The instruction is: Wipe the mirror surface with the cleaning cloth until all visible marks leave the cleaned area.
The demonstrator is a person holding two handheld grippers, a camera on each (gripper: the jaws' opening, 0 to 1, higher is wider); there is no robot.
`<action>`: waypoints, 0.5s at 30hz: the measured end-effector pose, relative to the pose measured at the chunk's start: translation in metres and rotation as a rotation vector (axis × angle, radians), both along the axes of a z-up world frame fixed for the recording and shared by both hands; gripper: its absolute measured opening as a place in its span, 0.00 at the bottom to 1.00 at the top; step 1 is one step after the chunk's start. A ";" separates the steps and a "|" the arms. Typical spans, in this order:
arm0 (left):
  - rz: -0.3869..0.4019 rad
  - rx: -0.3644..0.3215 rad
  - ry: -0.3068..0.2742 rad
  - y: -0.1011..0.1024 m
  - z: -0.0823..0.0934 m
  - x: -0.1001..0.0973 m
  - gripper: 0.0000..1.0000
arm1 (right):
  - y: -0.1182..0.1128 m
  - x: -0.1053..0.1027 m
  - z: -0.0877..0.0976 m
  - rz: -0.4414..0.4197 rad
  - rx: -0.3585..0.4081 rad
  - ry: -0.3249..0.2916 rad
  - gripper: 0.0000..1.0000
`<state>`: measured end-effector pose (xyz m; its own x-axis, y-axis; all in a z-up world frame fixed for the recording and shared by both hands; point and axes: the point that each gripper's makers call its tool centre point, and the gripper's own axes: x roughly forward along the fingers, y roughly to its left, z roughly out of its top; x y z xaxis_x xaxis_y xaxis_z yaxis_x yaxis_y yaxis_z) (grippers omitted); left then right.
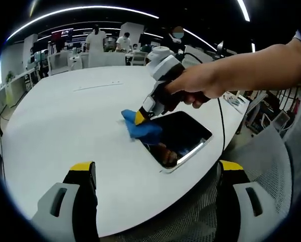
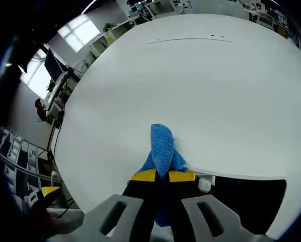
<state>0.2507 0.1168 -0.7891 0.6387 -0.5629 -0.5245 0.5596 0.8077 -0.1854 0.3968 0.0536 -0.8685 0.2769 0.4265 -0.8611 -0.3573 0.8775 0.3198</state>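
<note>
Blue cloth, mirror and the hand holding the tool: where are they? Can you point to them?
Blue cloth (image 1: 143, 129): left gripper view, on its bunched middle.
Mirror (image 1: 183, 133): left gripper view, on its dark glass.
Hand (image 1: 196, 85): left gripper view, on the knuckles around the right tool (image 1: 139, 119).

Round white table (image 1: 65, 131) carries a dark mirror (image 1: 183, 136) near its edge
</note>
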 end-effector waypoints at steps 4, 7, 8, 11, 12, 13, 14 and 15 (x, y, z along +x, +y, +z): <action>0.003 -0.008 -0.002 0.000 0.001 0.000 0.99 | 0.000 -0.001 0.001 0.004 0.002 0.001 0.01; 0.002 -0.013 0.000 -0.001 0.002 0.000 0.99 | -0.002 -0.002 0.002 0.006 0.002 -0.001 0.01; 0.003 -0.011 -0.001 -0.001 0.002 0.000 0.99 | -0.003 -0.001 0.001 0.006 0.001 -0.003 0.01; 0.004 -0.012 0.001 -0.001 0.002 0.000 0.99 | -0.005 -0.001 0.002 0.008 -0.002 -0.006 0.01; 0.004 -0.009 -0.001 -0.001 0.002 0.000 0.99 | -0.006 -0.002 0.002 0.006 -0.003 -0.006 0.01; 0.004 -0.009 0.001 -0.001 0.002 0.000 0.99 | -0.007 -0.002 0.002 0.005 -0.003 -0.006 0.01; 0.004 -0.009 0.003 -0.001 0.002 0.000 0.99 | -0.008 -0.001 0.002 0.004 -0.003 -0.005 0.01; 0.004 -0.009 0.001 -0.001 0.002 0.000 0.99 | -0.009 -0.001 0.002 0.003 -0.003 -0.005 0.01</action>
<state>0.2511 0.1159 -0.7875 0.6400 -0.5656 -0.5201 0.5565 0.8079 -0.1938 0.3957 0.0444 -0.8667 0.2799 0.4247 -0.8610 -0.3615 0.8774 0.3153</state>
